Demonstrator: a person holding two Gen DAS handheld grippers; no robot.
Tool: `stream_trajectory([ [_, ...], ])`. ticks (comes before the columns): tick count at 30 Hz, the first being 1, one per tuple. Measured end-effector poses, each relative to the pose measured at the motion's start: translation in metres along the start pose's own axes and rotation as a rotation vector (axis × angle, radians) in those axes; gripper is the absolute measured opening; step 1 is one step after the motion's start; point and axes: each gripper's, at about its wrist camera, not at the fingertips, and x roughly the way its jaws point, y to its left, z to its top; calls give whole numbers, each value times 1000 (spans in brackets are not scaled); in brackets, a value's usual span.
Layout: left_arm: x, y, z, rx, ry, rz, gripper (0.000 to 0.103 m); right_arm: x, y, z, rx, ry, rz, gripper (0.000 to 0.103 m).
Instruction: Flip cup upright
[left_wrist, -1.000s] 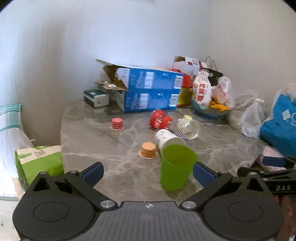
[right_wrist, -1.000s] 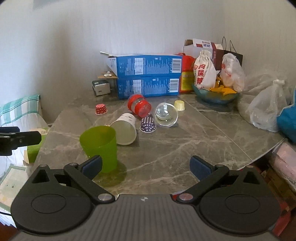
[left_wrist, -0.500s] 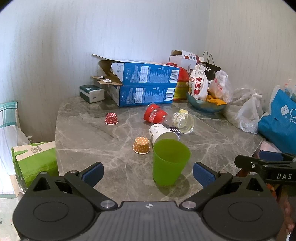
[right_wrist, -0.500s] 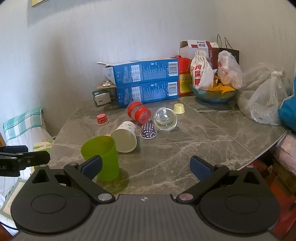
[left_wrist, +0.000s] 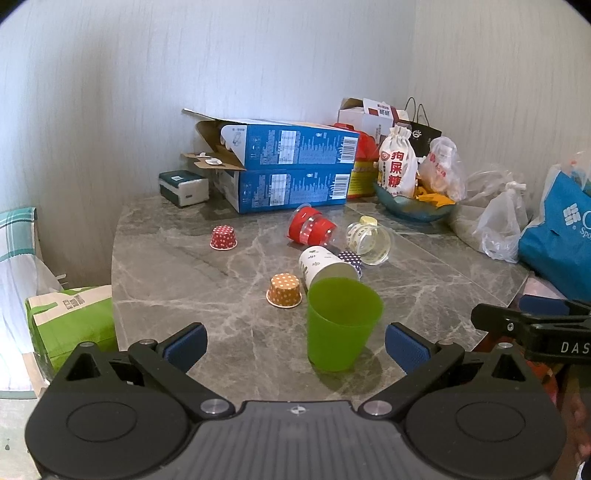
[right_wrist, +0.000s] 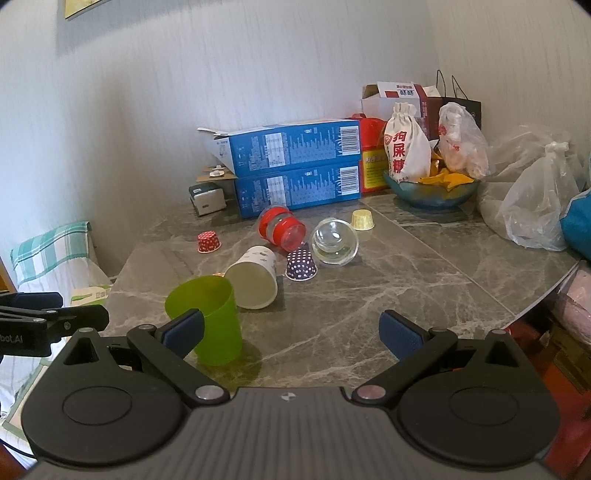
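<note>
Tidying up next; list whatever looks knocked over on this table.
Three lie on their sides: white paper cup, red-capped clear jar, clear glass cup. The green plastic cup stands upright.

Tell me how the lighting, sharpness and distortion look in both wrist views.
Left wrist view: even daylight, sharp, a soft shadow beside the upright green plastic cup, and fisheye bending with dark corners. Right wrist view: equally sharp, with glare on the tipped clear glass cup and the same bending.
</note>
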Motion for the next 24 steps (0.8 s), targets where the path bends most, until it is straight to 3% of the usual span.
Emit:
stream_trajectory([
  [24,-8,-3,2,13,-29,-16,103,2,1,1,-2,-5,3,102],
])
